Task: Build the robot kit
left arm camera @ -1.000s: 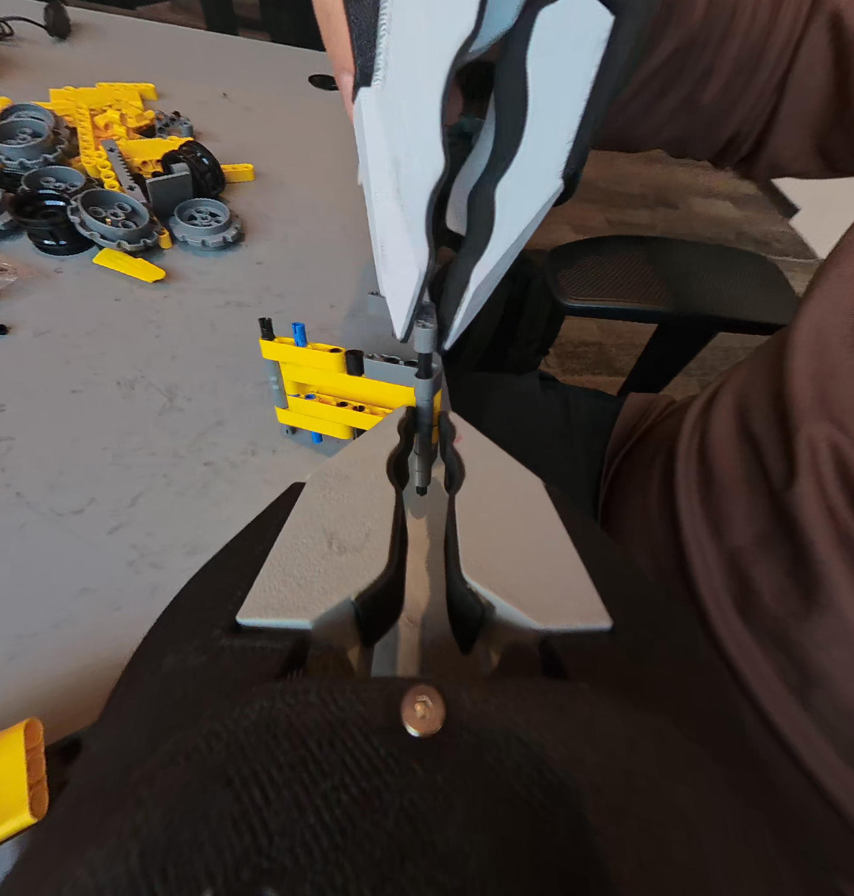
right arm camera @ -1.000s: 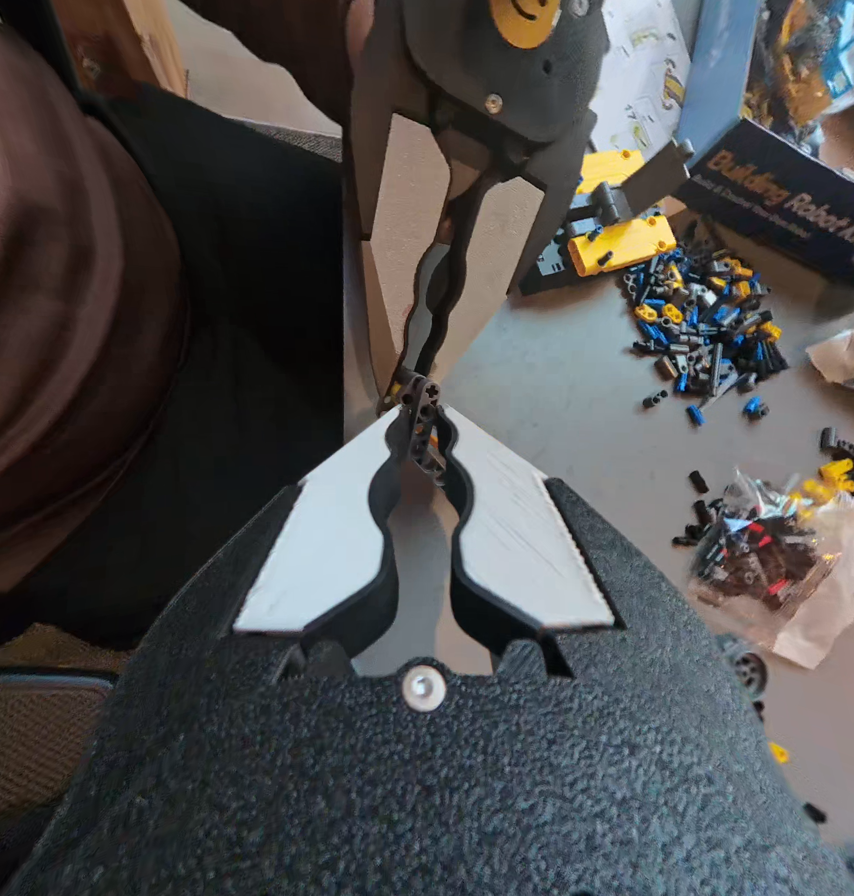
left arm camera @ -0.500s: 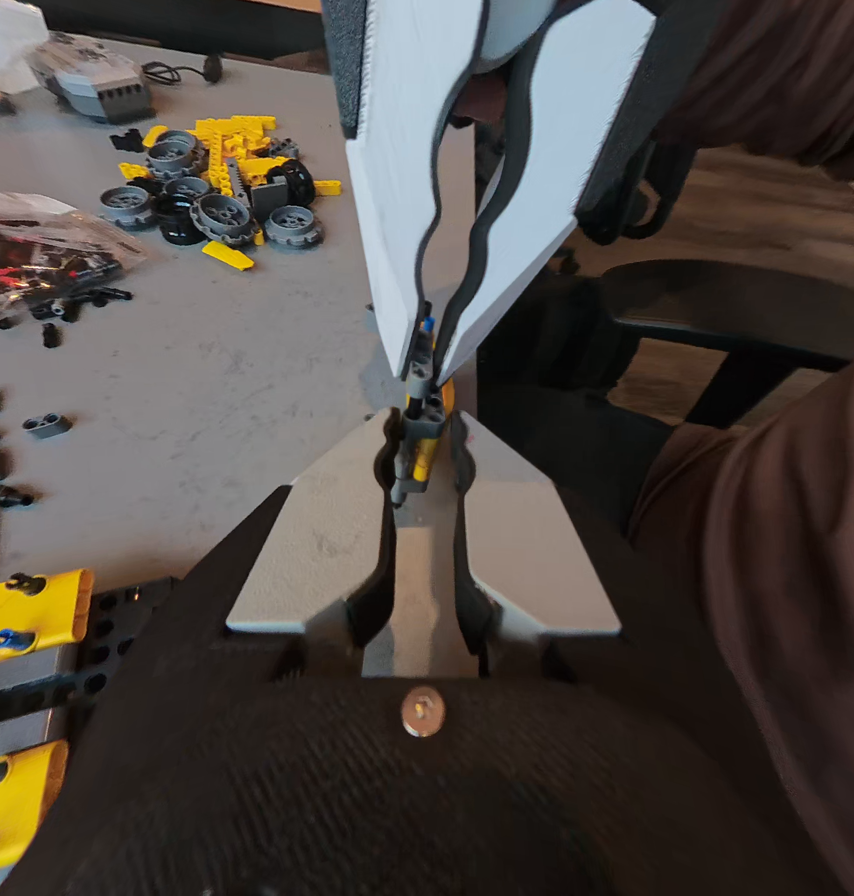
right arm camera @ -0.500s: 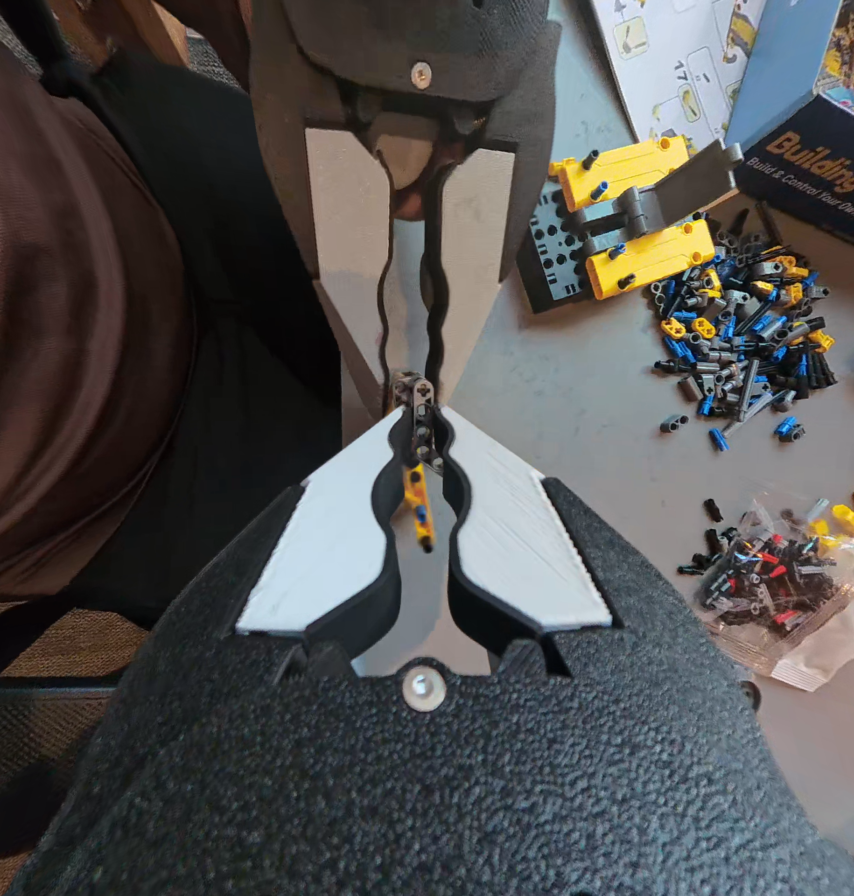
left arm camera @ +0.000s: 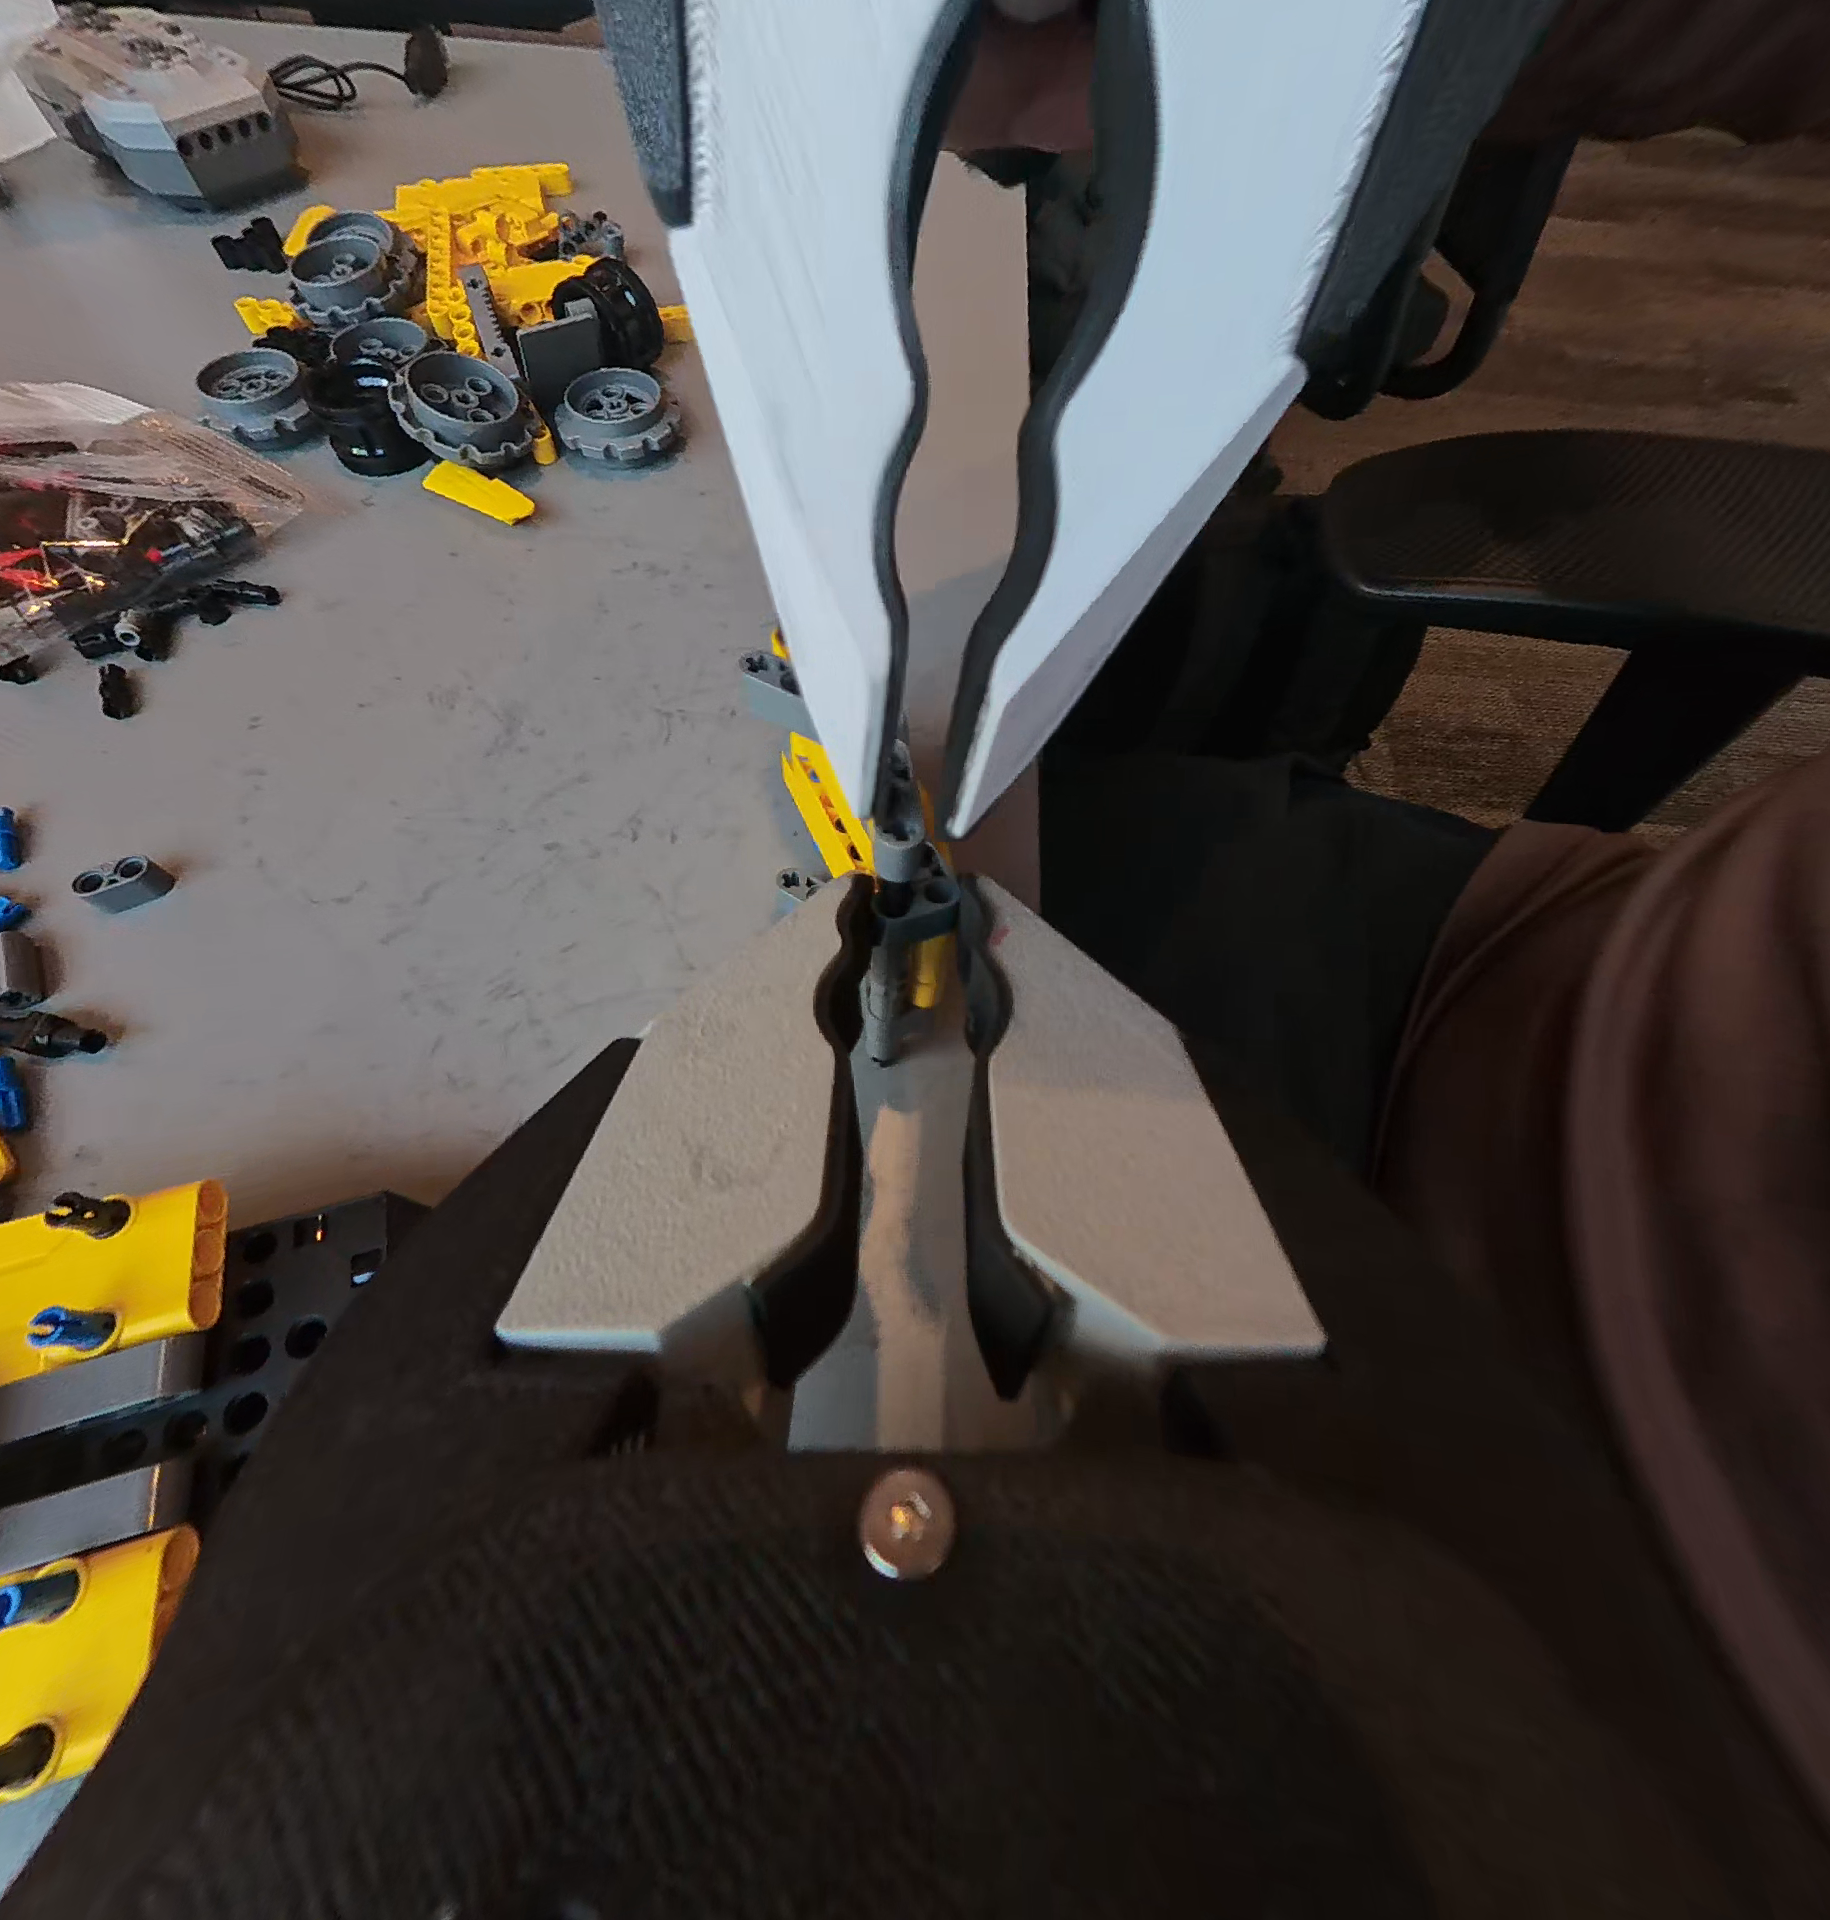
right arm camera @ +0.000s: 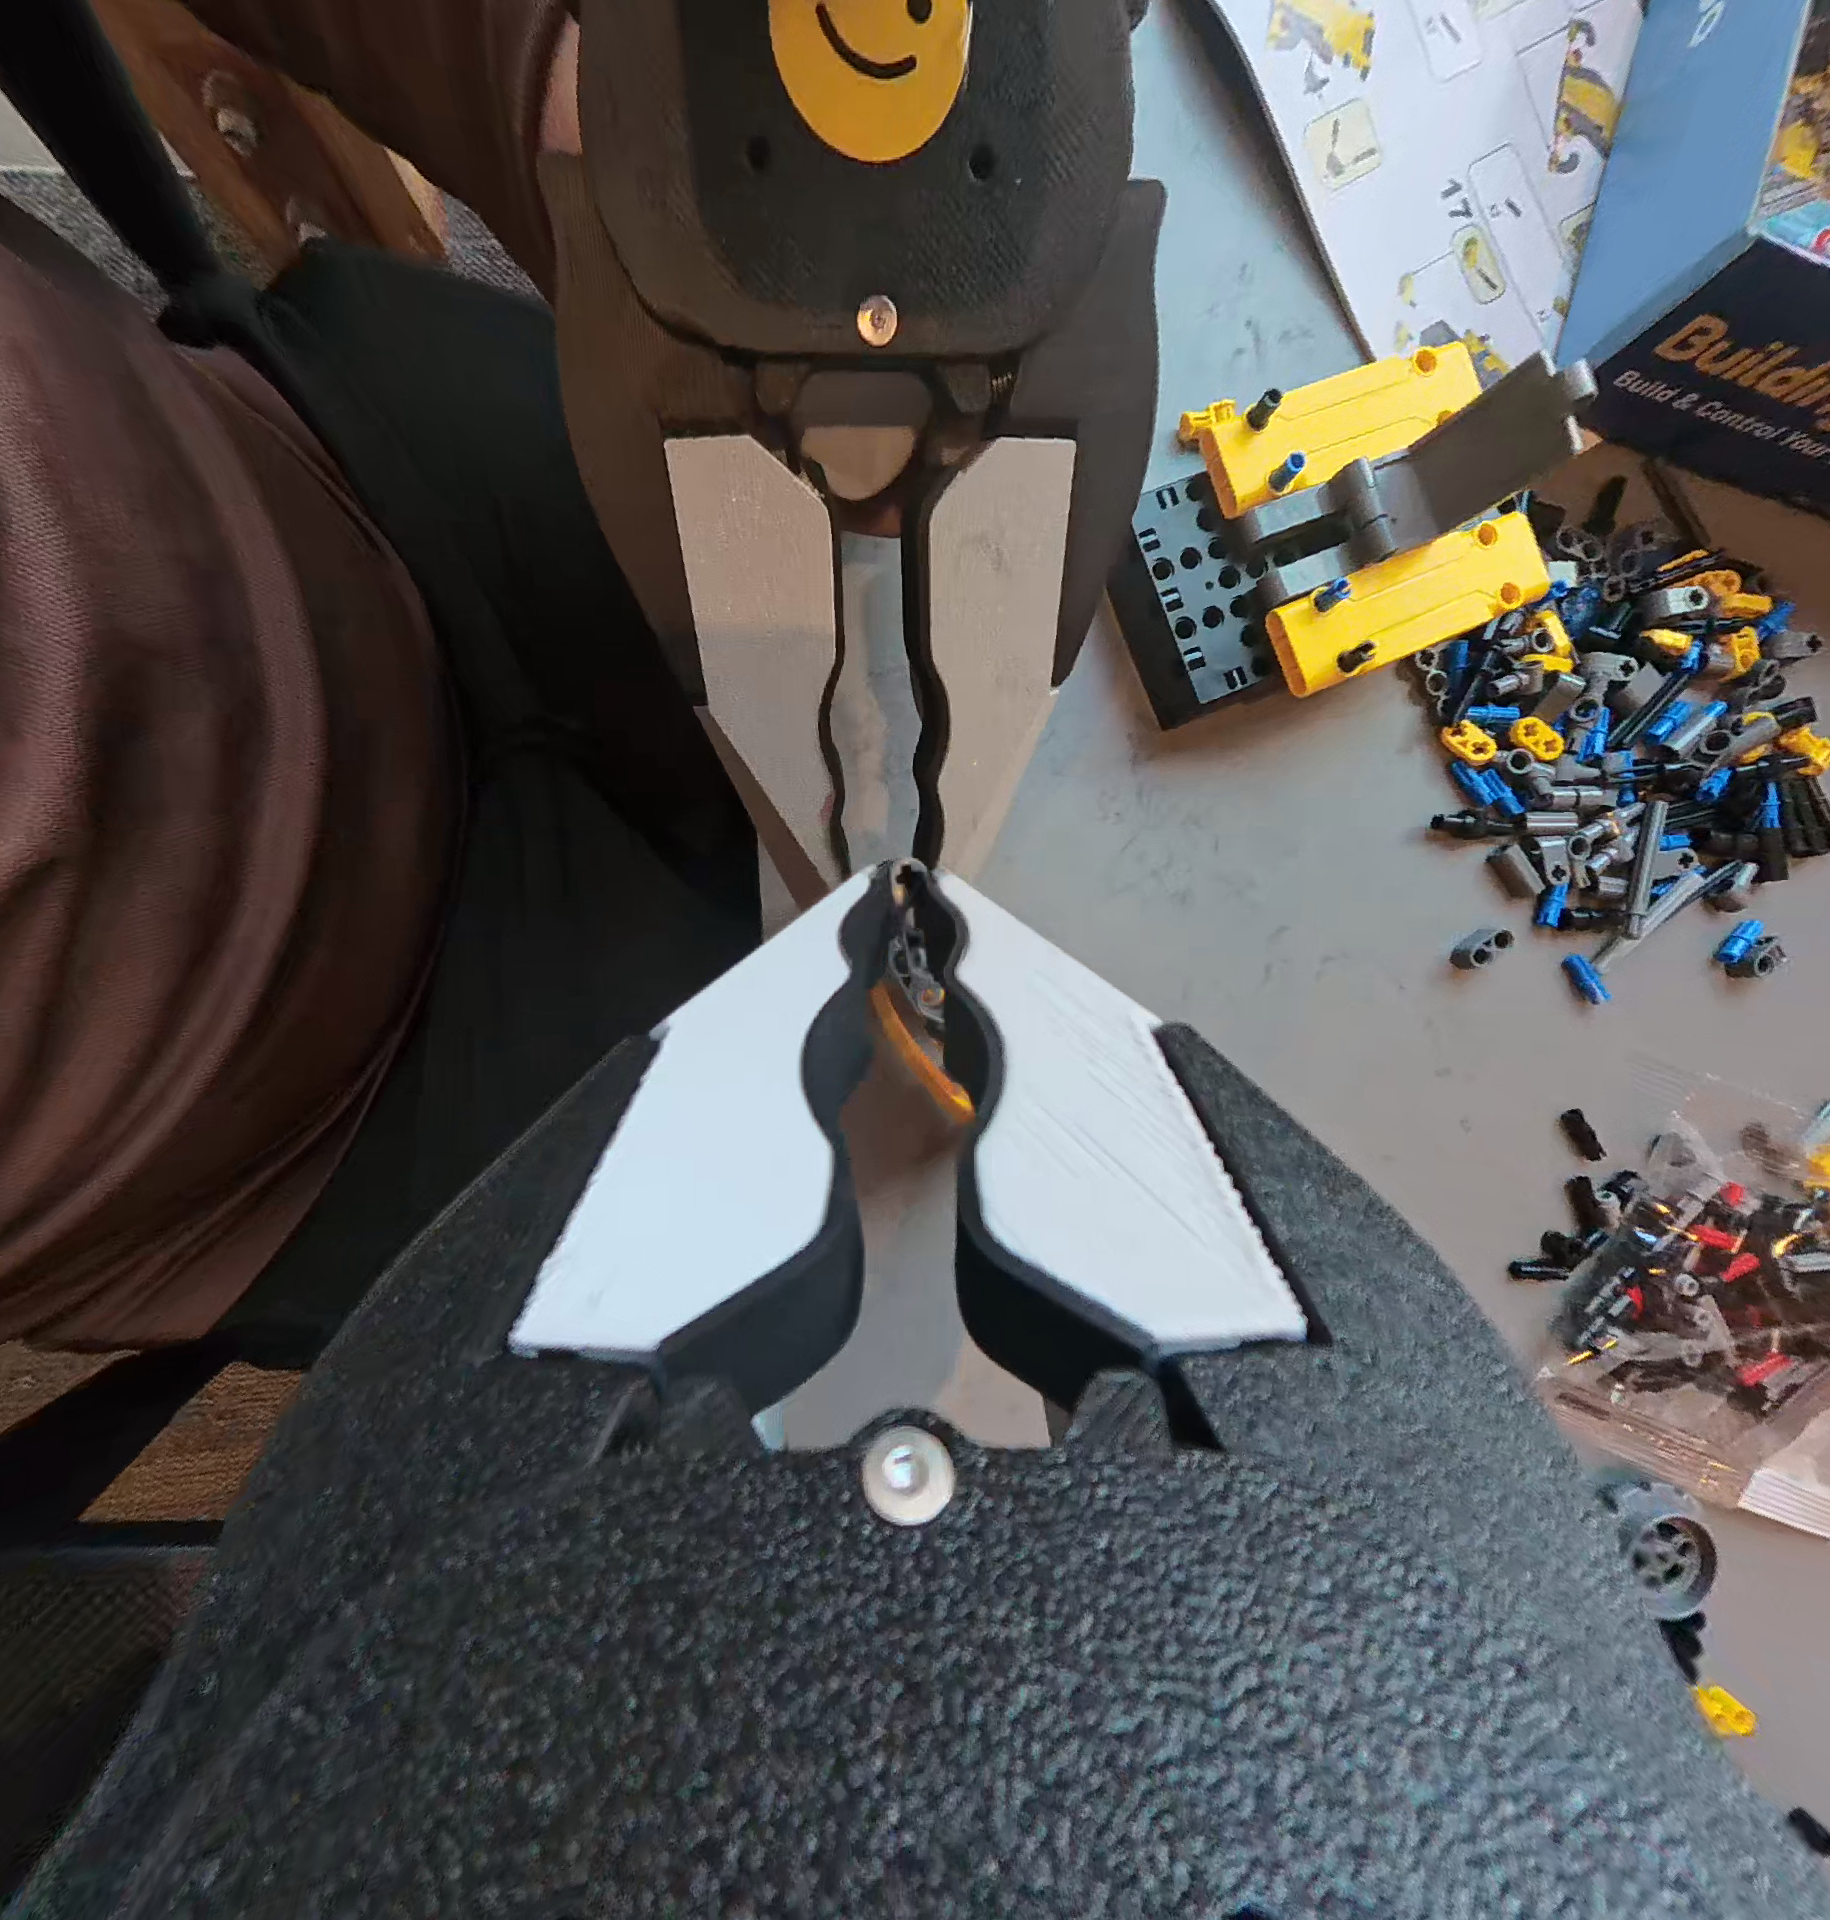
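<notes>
My left gripper (left arm camera: pixel 906 902) is shut on a small yellow-and-grey brick assembly (left arm camera: pixel 916 940), seen nearly edge-on above the grey table's near edge. Its yellow beam (left arm camera: pixel 823 810) sticks out to the left behind the other gripper's white finger. My right gripper (left arm camera: pixel 911 826) comes down from above, tip to tip with the left one, and is shut on the assembly's dark grey upper part. In the right wrist view my right gripper (right arm camera: pixel 906 883) pinches the same assembly (right arm camera: pixel 916 971), and the left gripper (right arm camera: pixel 888 857) meets it from the far side.
On the table (left arm camera: pixel 423 790) lie wheels and yellow beams (left arm camera: pixel 443 353), a bag of parts (left arm camera: pixel 90 509), a grey block (left arm camera: pixel 163 125), a yellow-and-black sub-assembly (right arm camera: pixel 1358 540), a pile of pins (right arm camera: pixel 1638 748), a booklet (right arm camera: pixel 1410 135) and a box (right arm camera: pixel 1742 260). A black chair (left arm camera: pixel 1617 540) and a brown sleeve (left arm camera: pixel 1669 1247) are on the right.
Both grippers have turned together with the assembly, which now shows edge-on instead of flat. The left view has swung toward the table's left side. Both stay shut on it.
</notes>
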